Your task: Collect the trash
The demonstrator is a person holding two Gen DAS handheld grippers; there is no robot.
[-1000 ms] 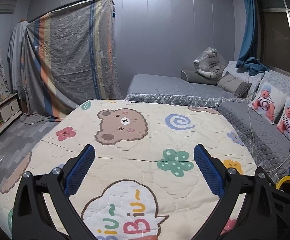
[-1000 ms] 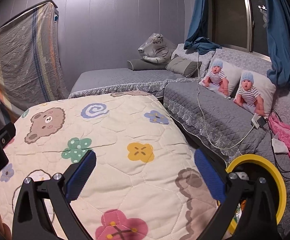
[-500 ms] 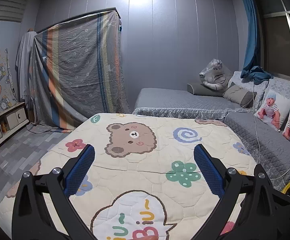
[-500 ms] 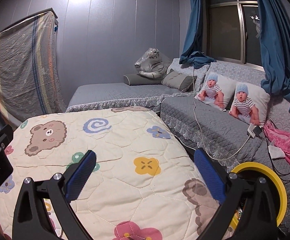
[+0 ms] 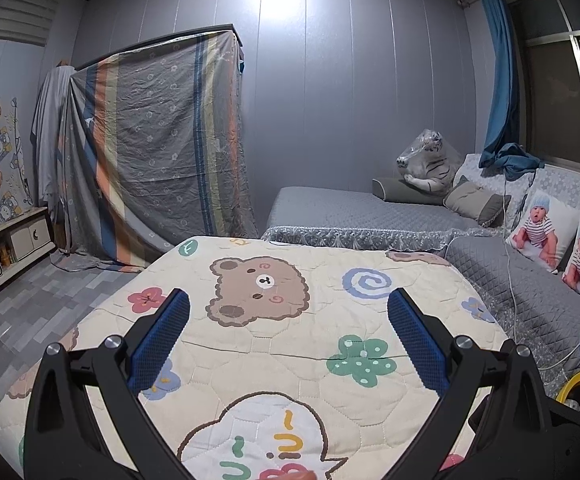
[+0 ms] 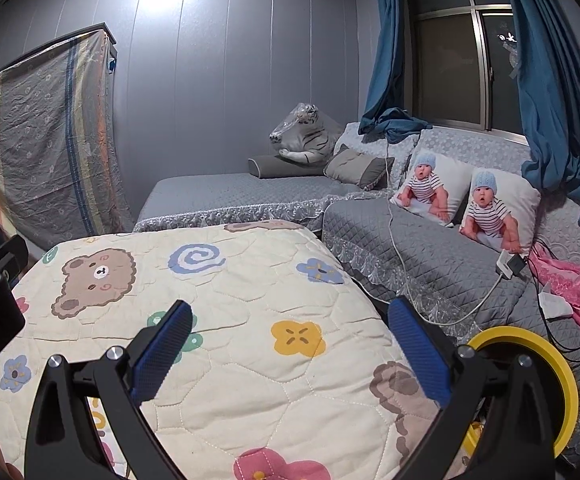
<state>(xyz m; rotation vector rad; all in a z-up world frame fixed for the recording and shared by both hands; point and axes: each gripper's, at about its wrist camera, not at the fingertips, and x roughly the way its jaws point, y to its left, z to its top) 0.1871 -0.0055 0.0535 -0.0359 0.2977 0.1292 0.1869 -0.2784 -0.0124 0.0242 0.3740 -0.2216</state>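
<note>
Where the cartoon quilt [image 5: 290, 320] spreads, grey sofas [image 6: 430, 256] border it.

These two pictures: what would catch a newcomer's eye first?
The cream quilt with its brown bear face fills the middle, framed by open blue-padded tongs. On the grey sofa to the right lean two baby-print cushions, with a plastic-wrapped tiger toy behind.

Left gripper [image 5: 288, 334] held wide apart above a cream quilt [image 5: 314, 344] printed with a bear face [image 5: 258, 290], a blue spiral and a green clover. Beyond, grey bedding [image 5: 354, 212], a plastic-wrapped plush tiger [image 5: 430, 168], 2 baby-print pillows [image 5: 562, 236]. Striped sheet [image 5: 158, 140] draped at left; yellow rim [image 5: 576, 382] at lower right.
</note>
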